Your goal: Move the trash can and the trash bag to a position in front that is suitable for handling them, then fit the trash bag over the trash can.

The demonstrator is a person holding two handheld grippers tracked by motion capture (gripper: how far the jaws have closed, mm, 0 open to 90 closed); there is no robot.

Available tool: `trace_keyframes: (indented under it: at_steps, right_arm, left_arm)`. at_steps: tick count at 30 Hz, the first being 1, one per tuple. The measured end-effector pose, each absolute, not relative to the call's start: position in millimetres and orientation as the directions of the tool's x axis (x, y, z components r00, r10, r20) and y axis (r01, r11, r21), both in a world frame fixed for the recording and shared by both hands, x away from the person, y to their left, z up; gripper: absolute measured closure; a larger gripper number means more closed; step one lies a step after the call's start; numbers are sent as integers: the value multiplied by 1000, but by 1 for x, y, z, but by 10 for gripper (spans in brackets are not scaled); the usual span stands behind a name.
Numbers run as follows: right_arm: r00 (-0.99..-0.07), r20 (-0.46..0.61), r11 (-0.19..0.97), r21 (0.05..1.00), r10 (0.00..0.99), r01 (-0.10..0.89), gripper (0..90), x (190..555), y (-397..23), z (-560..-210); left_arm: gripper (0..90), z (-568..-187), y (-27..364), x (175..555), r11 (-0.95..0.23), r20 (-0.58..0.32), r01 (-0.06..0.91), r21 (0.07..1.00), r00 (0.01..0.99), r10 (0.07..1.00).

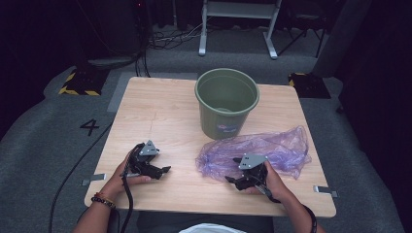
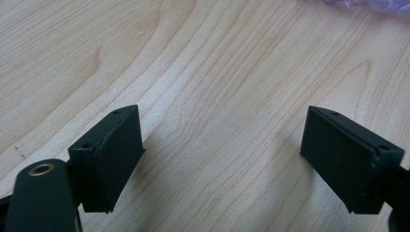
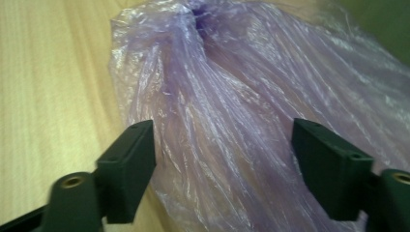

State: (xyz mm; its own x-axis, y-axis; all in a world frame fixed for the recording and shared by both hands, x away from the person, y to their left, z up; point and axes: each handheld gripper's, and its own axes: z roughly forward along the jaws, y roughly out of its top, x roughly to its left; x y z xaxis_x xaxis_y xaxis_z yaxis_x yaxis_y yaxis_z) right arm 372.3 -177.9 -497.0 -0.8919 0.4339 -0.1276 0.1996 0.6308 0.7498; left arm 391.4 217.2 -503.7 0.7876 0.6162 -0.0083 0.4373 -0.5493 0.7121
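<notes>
The right tool [image 3: 222, 179], jaws wide and empty, faces the thin, limp, probably slippery plastic bag [image 3: 251, 106] near the surface's right edge; pinch its gathered end.

- Purple plastic bag [image 1: 272, 150]: thin, see-through, crumpled, lying flat on the table's right side, just in front of the green bucket [image 1: 226, 102].
- Its gathered end, perhaps knotted, looks darker.
</notes>
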Motion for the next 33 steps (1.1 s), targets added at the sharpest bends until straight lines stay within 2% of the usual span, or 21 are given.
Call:
trace_keyframes:
  at_steps: [1,2,3,6,12,17,33]
  right_arm:
    - [-887,-125,628,750,445,210,311,374,-178,-498]
    - [-878,-107,613,755,467,234,379,378,-179,-501]
    - [-878,-107,613,755,467,234,379,378,-179,-501]
    - [-864,-74,589,760,498,274,554,383,-184,-501]
    - [-853,-47,569,764,520,305,839,390,-188,-501]
    - [-837,-58,557,771,545,309,899,391,-192,-501]
    - [-761,-83,421,868,644,262,900,388,-219,-465]
  left_arm:
    - [148,-504,217,391,-549,-9,438,712,787,616]
    - [148,-504,217,391,-550,-8,437,712,788,616]
    - [148,-504,217,391,-550,-8,437,712,788,616]
    - [148,-504,217,391,-549,-8,437,712,787,616]
    - [148,-504,217,391,-550,-8,437,712,788,616]
    - [148,-504,217,391,-549,-9,438,712,787,617]
    - [161,-502,209,392,-550,-12,432,715,793,608]
